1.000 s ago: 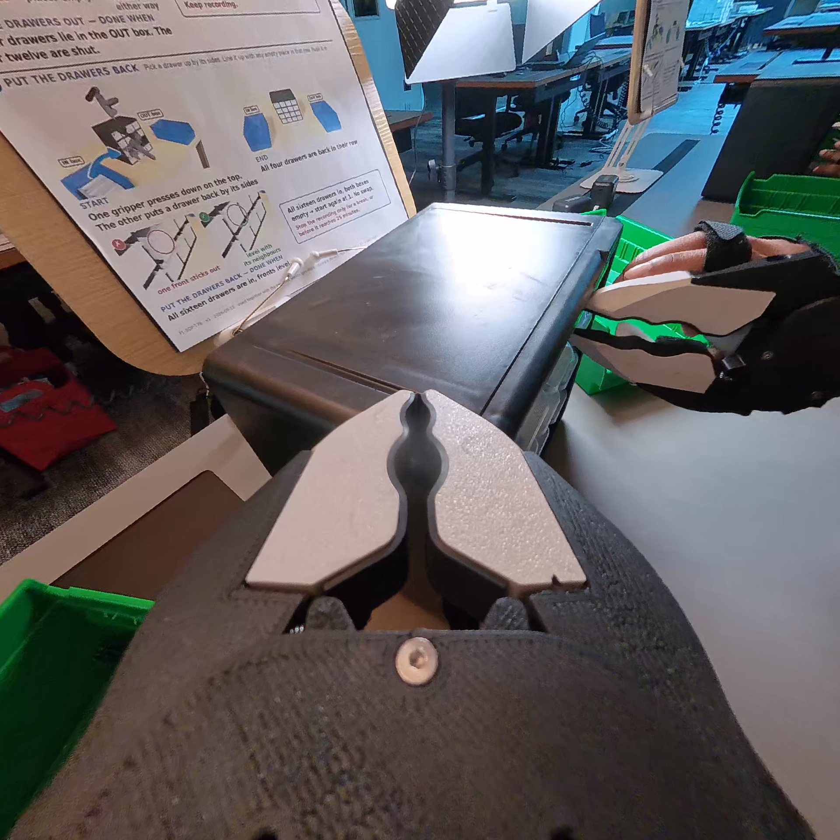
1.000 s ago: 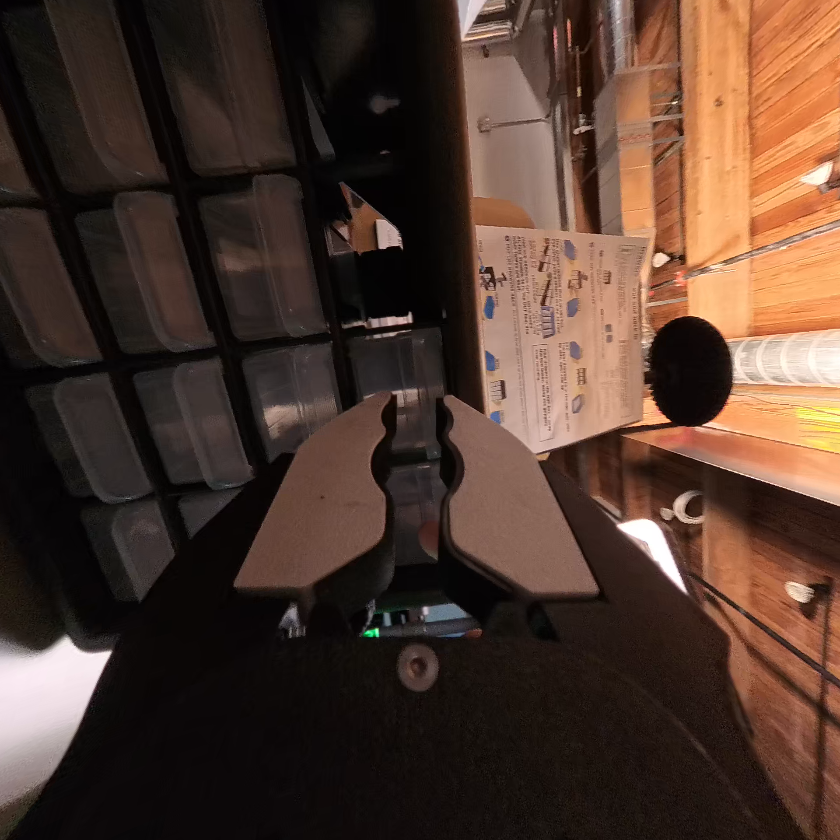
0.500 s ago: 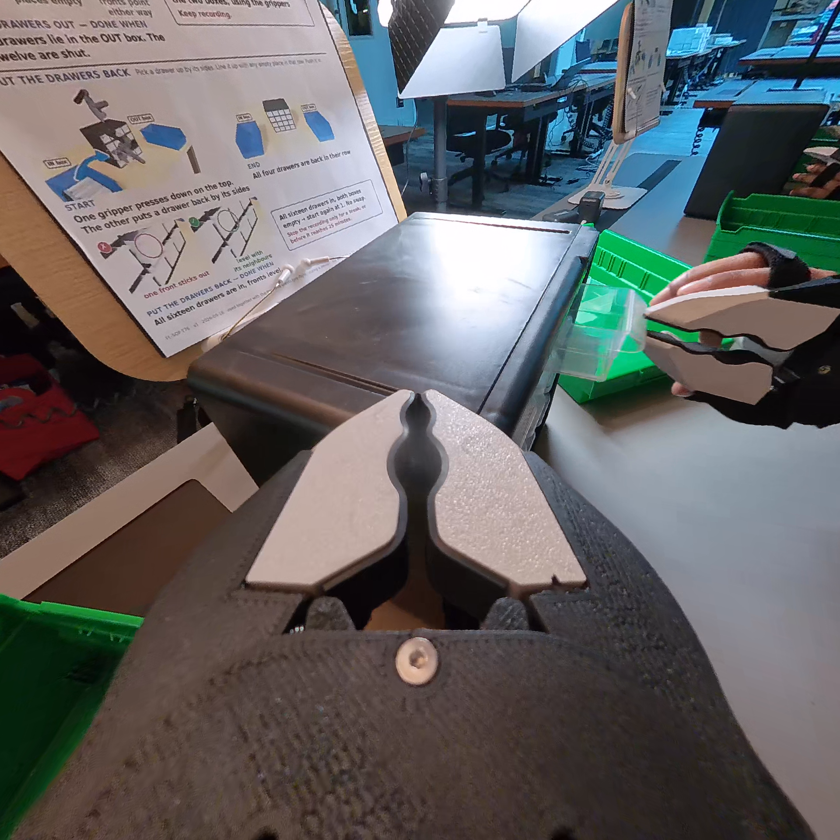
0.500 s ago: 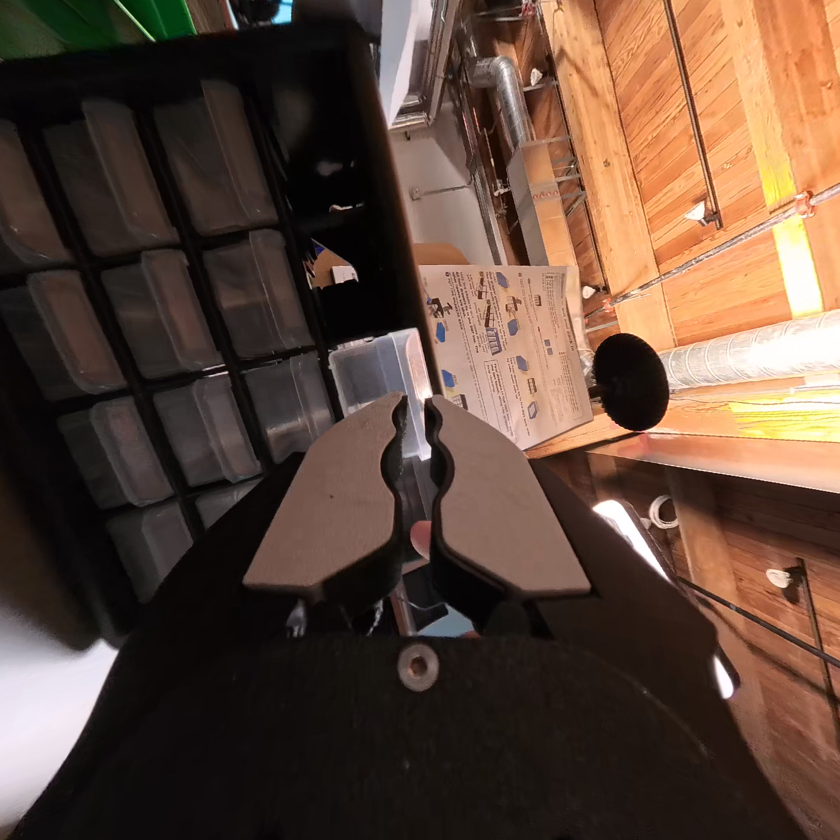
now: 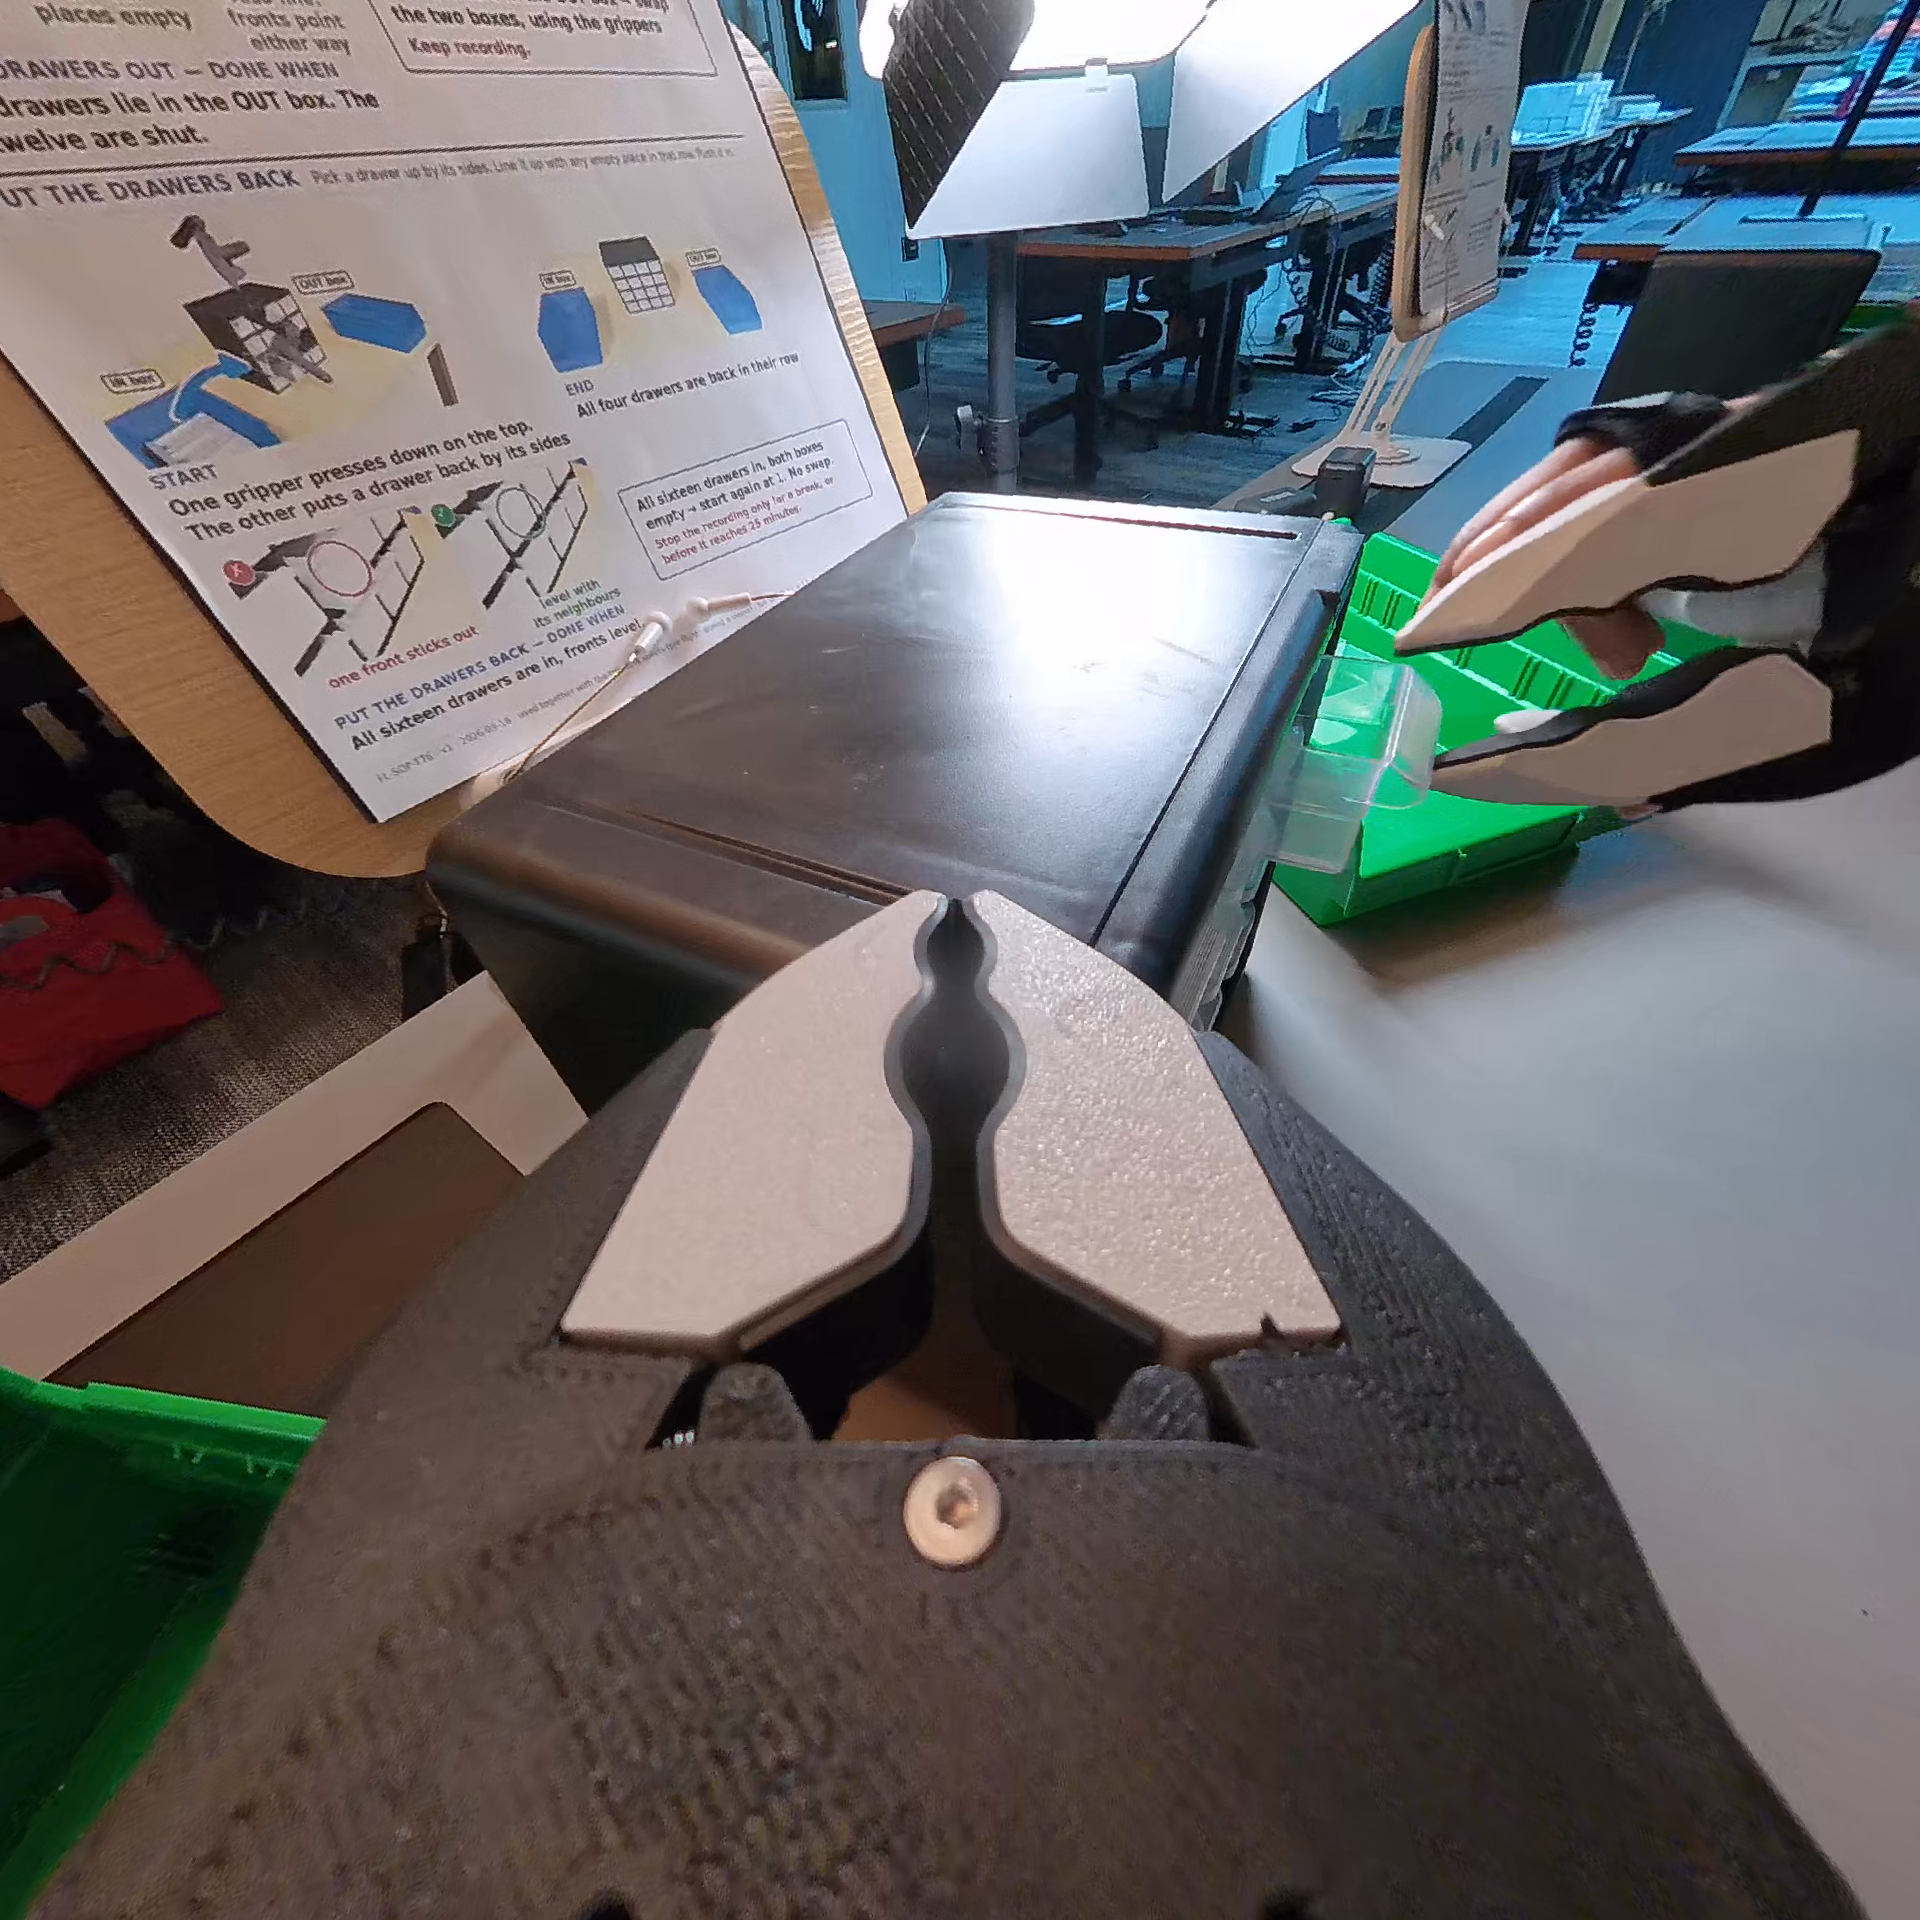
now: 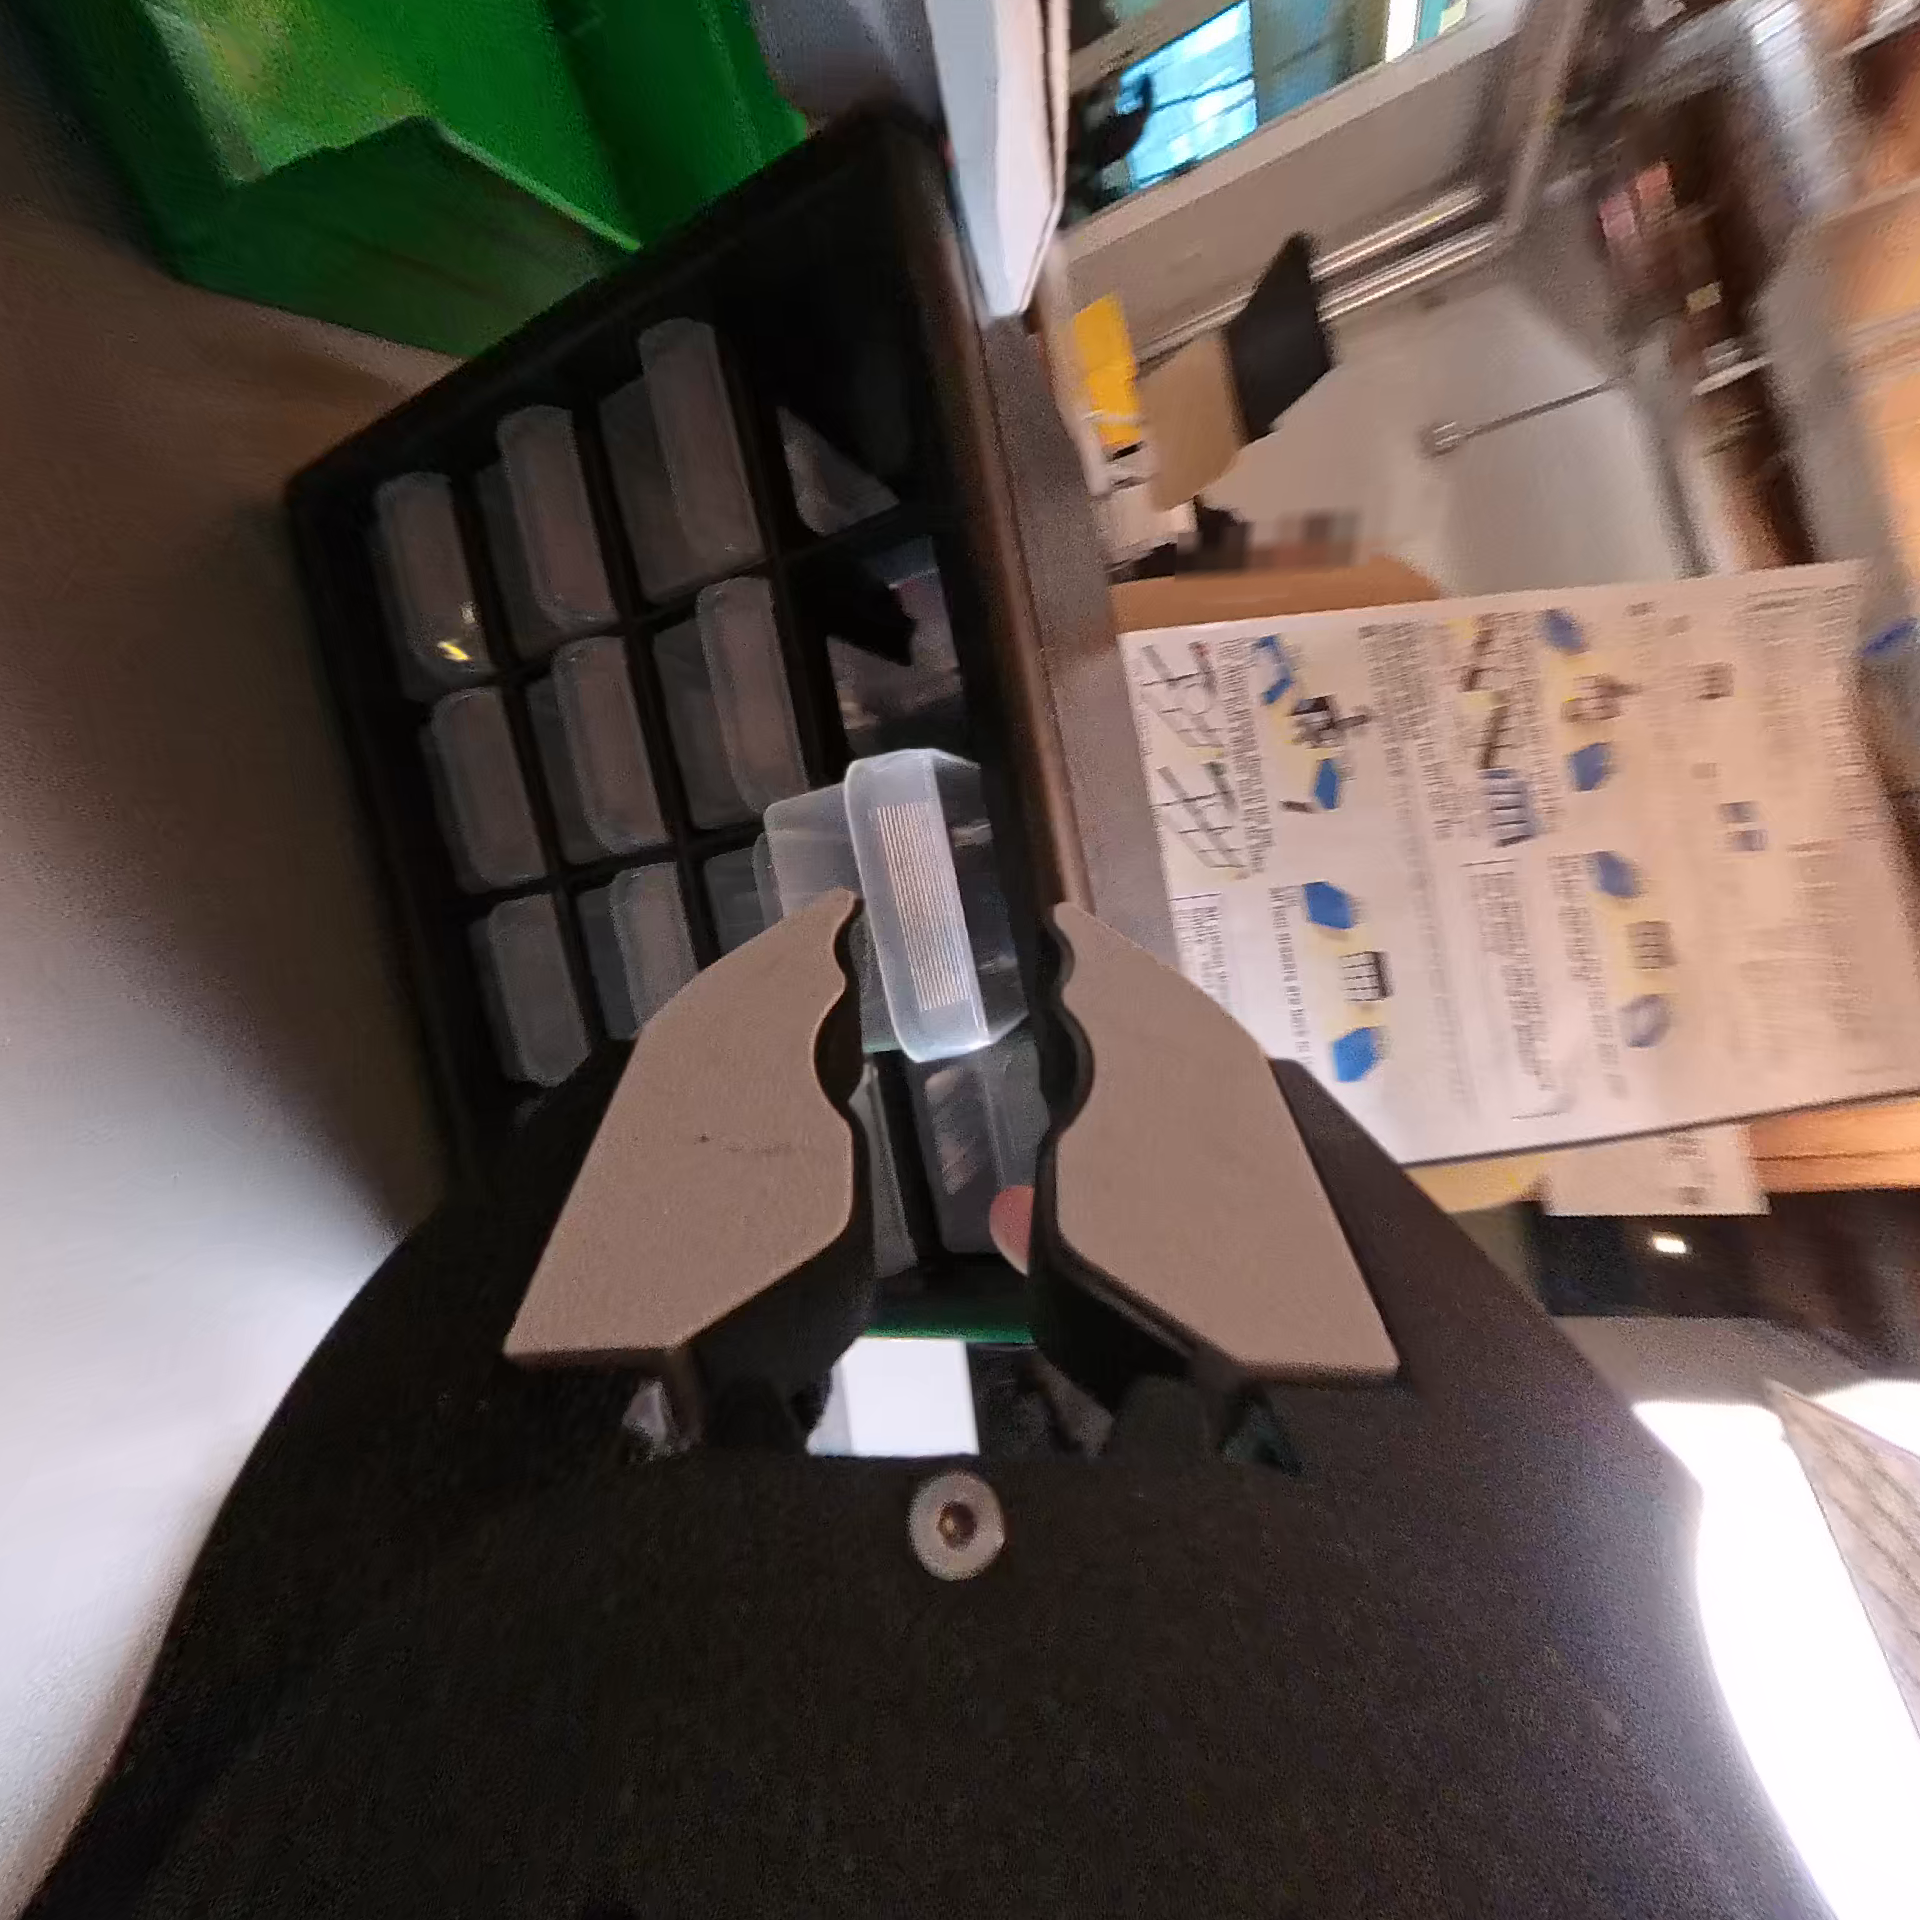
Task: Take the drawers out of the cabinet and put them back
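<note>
The black cabinet (image 5: 935, 675) stands on the grey table, and its front (image 6: 582, 675) holds several clear drawers. One clear drawer (image 6: 925, 904) sticks partly out of the top row; it also shows in the left wrist view (image 5: 1361, 748). My right gripper (image 6: 954, 909) is open, with its jaws on either side of that drawer's front; in the left wrist view the right gripper (image 5: 1421, 704) sits just off the drawer. My left gripper (image 5: 951, 909) is shut and empty, its tips at the near edge of the cabinet's top. Two top-row slots (image 6: 842, 468) look empty.
A green bin (image 5: 1507, 707) stands just beyond the cabinet's front, and another green bin (image 5: 104, 1558) is at the lower left. An instruction poster on a wooden board (image 5: 416, 364) leans behind the cabinet. The grey table (image 5: 1558, 1195) stretches to the right.
My right gripper had shut on the drawer's front and pulled it out; now it has opened and backed off a little. The left gripper stayed shut by the cabinet's top.
</note>
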`<action>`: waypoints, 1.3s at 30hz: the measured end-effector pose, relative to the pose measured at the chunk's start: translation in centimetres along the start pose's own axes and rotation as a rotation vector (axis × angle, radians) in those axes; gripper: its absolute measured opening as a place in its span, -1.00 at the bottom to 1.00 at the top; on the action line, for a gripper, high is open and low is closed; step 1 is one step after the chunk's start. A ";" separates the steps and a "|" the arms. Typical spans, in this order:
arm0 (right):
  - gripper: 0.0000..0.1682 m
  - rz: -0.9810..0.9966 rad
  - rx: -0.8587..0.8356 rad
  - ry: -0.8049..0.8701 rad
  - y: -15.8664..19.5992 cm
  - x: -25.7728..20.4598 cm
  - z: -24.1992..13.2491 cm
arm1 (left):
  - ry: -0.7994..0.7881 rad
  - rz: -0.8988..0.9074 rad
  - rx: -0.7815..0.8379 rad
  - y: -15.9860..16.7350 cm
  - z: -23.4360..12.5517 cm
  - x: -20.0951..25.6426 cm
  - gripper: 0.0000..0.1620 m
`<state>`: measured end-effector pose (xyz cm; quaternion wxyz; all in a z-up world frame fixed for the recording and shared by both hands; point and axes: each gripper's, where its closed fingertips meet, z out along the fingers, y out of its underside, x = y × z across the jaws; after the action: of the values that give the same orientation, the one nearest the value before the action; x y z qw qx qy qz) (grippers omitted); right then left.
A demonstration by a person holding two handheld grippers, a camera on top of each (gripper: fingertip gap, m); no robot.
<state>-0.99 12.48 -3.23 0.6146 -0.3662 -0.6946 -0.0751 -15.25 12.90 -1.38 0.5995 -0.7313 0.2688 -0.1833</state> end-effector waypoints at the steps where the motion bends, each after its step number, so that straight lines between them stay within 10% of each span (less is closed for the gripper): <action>1: -0.67 0.023 -0.017 -0.054 0.2 -0.1 0.2 | 0.000 0.001 0.000 0.0 0.0 0.0 -1.00; 20: -0.85 0.077 -0.387 -0.855 2.3 -3.7 0.9 | 0.005 0.016 -0.005 0.0 0.0 0.1 -0.99; 39: -0.85 0.179 -0.333 -0.956 -1.1 -6.4 -8.2 | 0.027 0.021 -0.002 0.0 -0.1 0.4 -1.00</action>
<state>4.70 4.45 -6.77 0.1658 -0.5106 -0.8425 0.0440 -14.96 12.59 -1.38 0.5970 -0.7264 0.2848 -0.1866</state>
